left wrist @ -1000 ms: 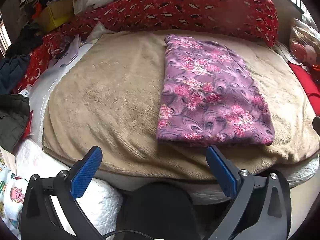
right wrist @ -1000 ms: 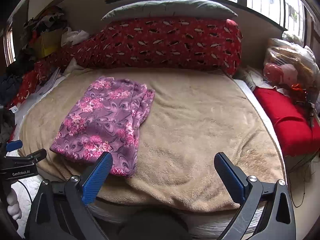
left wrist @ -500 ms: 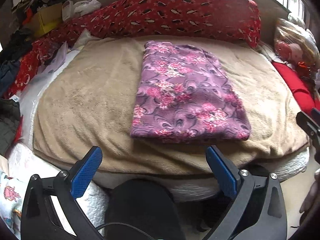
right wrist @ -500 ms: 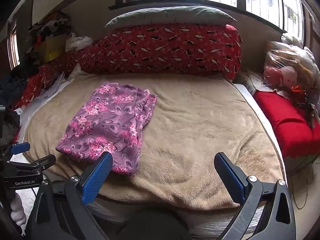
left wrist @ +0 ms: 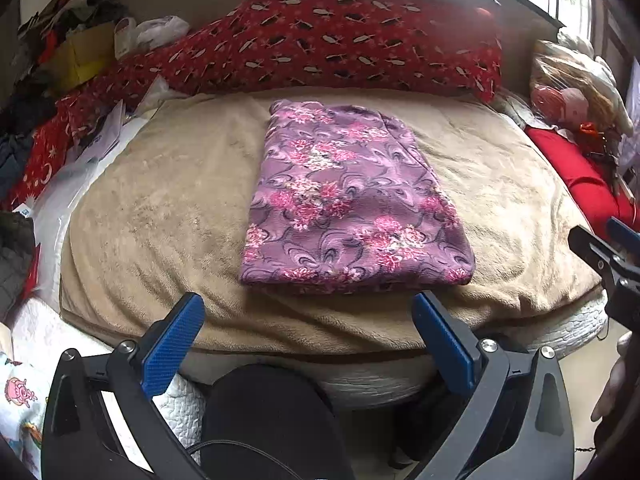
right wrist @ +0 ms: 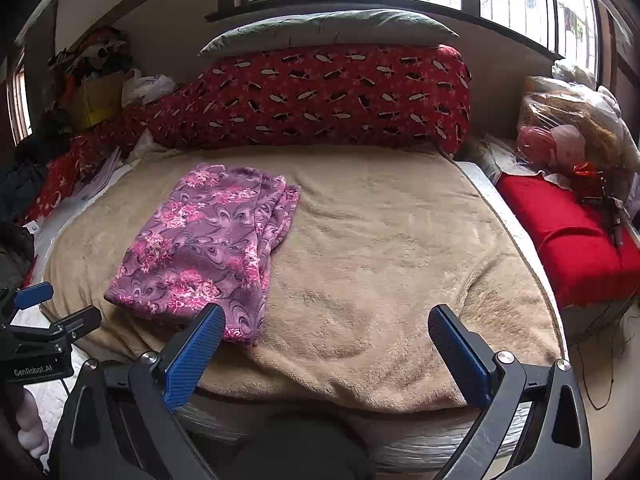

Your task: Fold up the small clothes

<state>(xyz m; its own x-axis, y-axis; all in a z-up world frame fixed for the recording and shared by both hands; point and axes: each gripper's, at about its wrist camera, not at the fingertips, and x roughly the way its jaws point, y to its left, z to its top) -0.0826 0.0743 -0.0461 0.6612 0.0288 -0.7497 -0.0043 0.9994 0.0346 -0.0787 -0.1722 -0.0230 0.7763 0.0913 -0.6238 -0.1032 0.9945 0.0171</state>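
Both tools have drawn back from the bed. Left tool and right tool hang empty, jaws wide. Ahead of them the folded purple garment lies on the beige blanket; regrasping 1 layer could undo the fold.

A tan fleece blanket covers the bed, with a long red patterned bolster along its far edge and a grey-green pillow on top of that. A red cushion sits right; a yellow box far left among piled clutter
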